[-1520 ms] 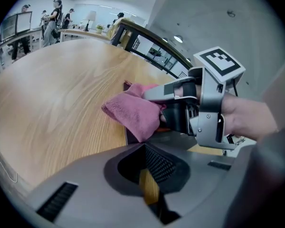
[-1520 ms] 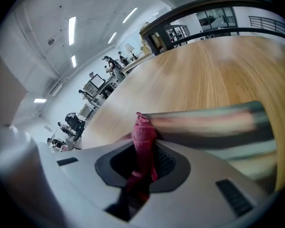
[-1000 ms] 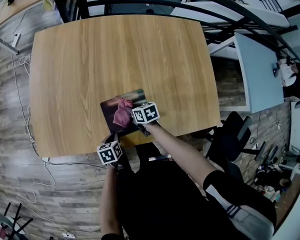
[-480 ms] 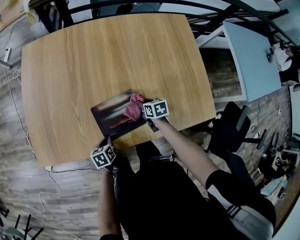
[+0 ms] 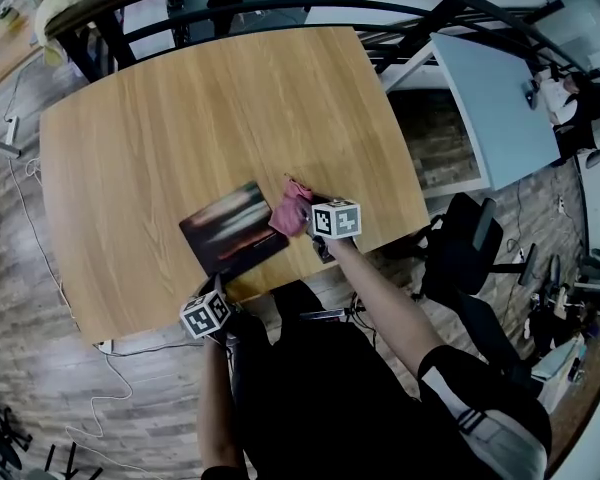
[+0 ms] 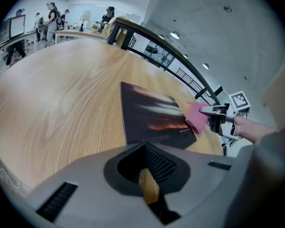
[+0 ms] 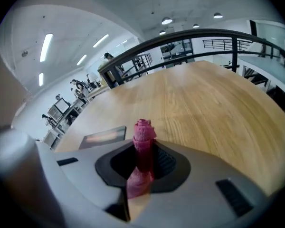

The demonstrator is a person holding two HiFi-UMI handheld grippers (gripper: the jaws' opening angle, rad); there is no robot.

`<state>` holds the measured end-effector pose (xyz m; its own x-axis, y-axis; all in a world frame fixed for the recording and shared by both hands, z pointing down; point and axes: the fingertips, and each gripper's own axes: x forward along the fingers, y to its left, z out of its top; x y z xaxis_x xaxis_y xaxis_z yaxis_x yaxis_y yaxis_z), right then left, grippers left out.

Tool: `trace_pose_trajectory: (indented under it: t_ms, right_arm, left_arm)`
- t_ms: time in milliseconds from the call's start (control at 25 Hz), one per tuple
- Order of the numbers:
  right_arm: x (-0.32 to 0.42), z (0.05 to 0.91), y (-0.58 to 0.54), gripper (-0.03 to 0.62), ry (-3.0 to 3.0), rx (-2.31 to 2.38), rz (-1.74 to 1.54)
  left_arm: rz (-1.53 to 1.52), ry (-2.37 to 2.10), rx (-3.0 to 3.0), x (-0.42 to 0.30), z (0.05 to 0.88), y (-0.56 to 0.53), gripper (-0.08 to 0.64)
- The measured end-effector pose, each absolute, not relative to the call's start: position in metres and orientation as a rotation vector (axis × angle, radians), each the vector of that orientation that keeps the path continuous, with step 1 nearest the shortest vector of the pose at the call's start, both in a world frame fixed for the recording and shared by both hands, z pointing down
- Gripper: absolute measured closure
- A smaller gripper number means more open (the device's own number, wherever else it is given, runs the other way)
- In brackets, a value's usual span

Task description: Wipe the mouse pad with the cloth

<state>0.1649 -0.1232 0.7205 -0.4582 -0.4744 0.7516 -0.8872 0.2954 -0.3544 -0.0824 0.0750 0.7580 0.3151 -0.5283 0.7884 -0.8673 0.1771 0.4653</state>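
A wooden table (image 5: 200, 98), black railing (image 7: 190, 33), office chair (image 5: 470, 258).

The bare right forearm (image 5: 385, 303) stretches forward, and the right gripper (image 7: 140, 175) has its fingers clamped on the pink cloth (image 7: 143, 132). The left gripper (image 6: 149, 186) is held nearer the body, its fingers pressed together with nothing between them.

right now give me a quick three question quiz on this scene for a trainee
1. True or false: the cloth lies loose, held by no hand-held gripper.
2. Where is the cloth relative to the mouse pad? A: at its middle. B: at its right edge. C: beneath it.
3. Fill in: the mouse pad lies on a ___ table.
Key: 1 false, the right hand-held gripper clamps it; 2 B; 3 wooden.
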Motion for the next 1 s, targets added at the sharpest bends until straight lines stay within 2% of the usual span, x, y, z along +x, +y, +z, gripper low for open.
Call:
trace_pose_trajectory:
  t_ms: [160,520,760,1000]
  right_arm:
    - [0.126,0.682,-0.108,0.525,-2.221,1.15,1.076]
    - [-0.017,0.641,-0.043,0.525,-2.417,0.714,1.272]
    - [-0.093,0.674,0.009,0.525,-2.306,0.441,1.506]
    - [-0.09,0.74,0.026,0.525,-2.12,0.518,1.489]
  left_arm:
    - [0.361,-1.332,1.495,-0.08,0.758,0.074,0.537]
    - [0.279,-1.363,1.535,-0.096,0.726,0.09,0.537]
    - [0.224,-1.423,1.508,-0.118,0.71,0.114,0.537]
    - [0.199,-1.455,1.48,-0.132,0.707,0.129,0.537]
